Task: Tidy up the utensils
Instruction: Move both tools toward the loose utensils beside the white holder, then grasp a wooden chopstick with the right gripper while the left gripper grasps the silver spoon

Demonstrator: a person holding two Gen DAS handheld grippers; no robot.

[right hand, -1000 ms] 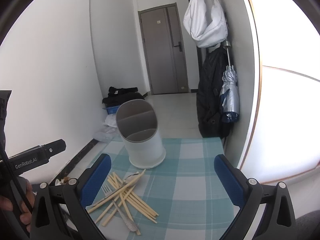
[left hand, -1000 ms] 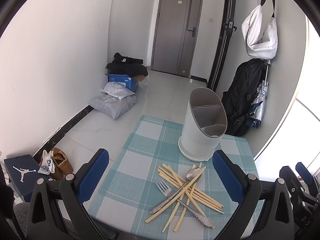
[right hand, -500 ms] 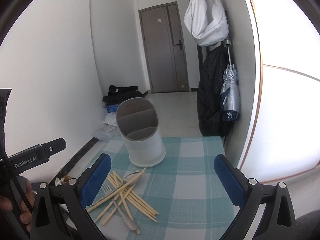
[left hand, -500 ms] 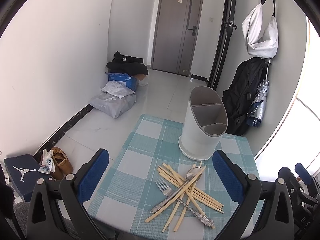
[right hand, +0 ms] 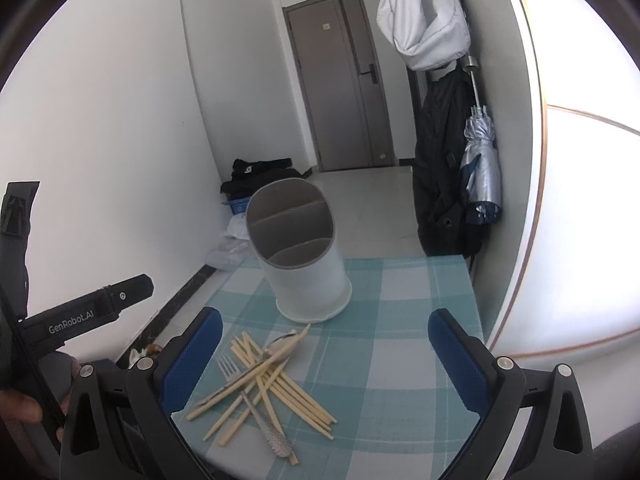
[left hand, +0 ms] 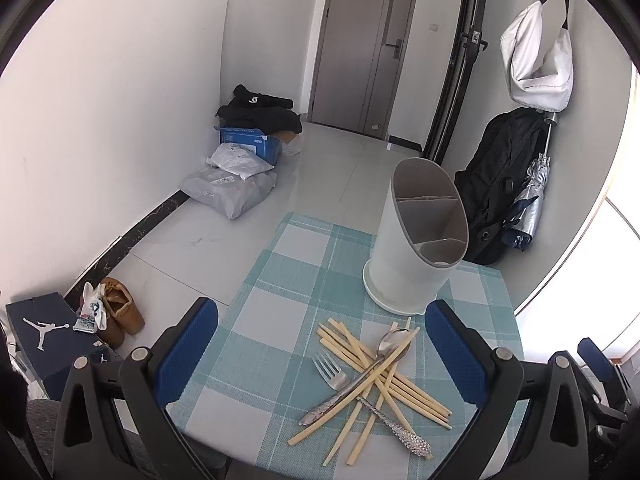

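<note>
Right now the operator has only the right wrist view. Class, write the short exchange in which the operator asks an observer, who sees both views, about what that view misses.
Operator: Is the left claw open? I see only the tool's body.
Observer: Yes, it is open and holds nothing; the pile lies beyond its fingers.
Operator: The chopsticks hide most of the spoon from me. Which way does it lie?
Observer: Its bowl points toward the holder, and its handle runs back toward the near edge of the table.
</note>
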